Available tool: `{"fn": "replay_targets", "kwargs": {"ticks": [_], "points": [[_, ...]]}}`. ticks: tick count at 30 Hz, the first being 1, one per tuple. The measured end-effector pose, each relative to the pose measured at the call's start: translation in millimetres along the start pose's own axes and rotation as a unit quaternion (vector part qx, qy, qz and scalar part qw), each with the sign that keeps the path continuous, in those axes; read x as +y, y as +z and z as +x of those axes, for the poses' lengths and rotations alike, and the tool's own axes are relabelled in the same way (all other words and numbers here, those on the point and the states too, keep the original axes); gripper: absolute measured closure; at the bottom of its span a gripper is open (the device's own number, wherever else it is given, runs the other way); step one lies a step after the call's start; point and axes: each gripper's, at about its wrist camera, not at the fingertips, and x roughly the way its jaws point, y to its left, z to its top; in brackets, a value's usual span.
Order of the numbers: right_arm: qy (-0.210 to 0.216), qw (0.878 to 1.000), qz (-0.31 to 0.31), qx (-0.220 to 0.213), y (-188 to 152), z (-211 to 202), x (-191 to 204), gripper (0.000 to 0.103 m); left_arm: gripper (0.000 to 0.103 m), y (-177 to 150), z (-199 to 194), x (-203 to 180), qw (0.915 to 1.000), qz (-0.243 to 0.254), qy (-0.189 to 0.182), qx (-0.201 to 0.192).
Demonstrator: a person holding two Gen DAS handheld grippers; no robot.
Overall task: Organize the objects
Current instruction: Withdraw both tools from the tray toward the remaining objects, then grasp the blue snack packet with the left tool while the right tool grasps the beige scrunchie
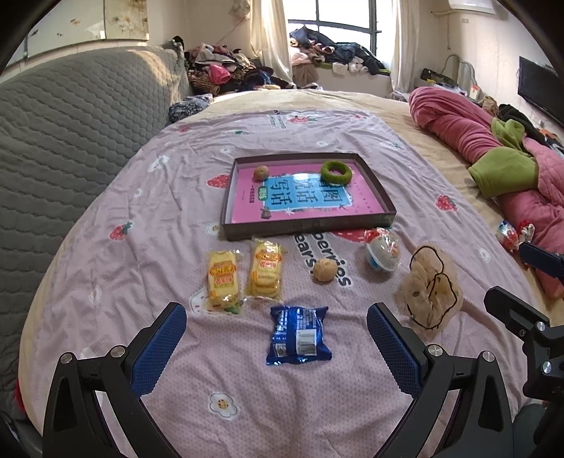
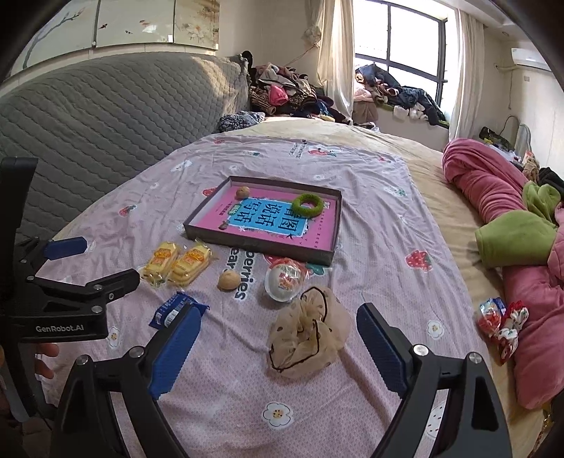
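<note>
A shallow dark box (image 1: 306, 225) (image 2: 261, 248) lined with a pink book lies on the bedsheet; a walnut (image 1: 261, 173) (image 2: 243, 192) and a green ring (image 1: 336, 172) (image 2: 307, 204) lie in it. In front of it lie two yellow biscuit packs (image 1: 243, 274) (image 2: 179, 262), a second walnut (image 1: 323, 270) (image 2: 228, 280), a round toy in wrapper (image 1: 383, 248) (image 2: 284, 282), a beige scrunchie (image 1: 430, 294) (image 2: 306, 334) and a blue snack pack (image 1: 298, 334) (image 2: 172, 311). My left gripper (image 1: 276, 333) (image 2: 93, 262) is open around the blue pack. My right gripper (image 2: 278, 338) is open around the scrunchie.
A grey quilted headboard (image 1: 70, 134) rises on the left. A pink and green blanket (image 2: 511, 229) is heaped on the right, with small wrapped items (image 2: 500, 322) beside it. Clothes are piled at the far end by the window (image 1: 338, 21).
</note>
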Motion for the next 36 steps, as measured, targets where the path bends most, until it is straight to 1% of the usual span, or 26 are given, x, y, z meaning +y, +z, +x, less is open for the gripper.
{"fn": "replay_targets", "kwargs": {"ticks": [7,10,16,18,24,31,36], "points": [[-0.004,1.000,0.010,-0.002,-15,-2,-6,0.013,0.001,-15,8,4,0.9998,-0.009,-0.009,0.013],[-0.002,1.000,0.019,-0.002,-22,-2,-10,0.012,0.001,-22,13,4,0.9998,-0.009,-0.006,0.017],[0.002,0.999,0.033,0.002,-33,4,-17,0.012,0.001,-33,26,3,0.9995,-0.012,-0.012,0.027],[-0.001,0.999,0.036,0.006,-35,8,-19,0.012,0.001,-35,30,0,0.9995,-0.008,-0.009,0.029],[0.001,0.999,0.043,0.015,-42,23,-23,0.012,0.001,-41,41,-5,0.9992,-0.005,-0.027,0.028],[-0.003,0.999,0.043,0.030,-49,43,-23,0.012,0.001,-48,59,-6,0.9990,-0.004,-0.020,0.039],[-0.006,0.998,0.047,0.038,-49,59,-26,0.012,0.001,-48,72,-7,0.9987,-0.002,-0.023,0.045]]}}
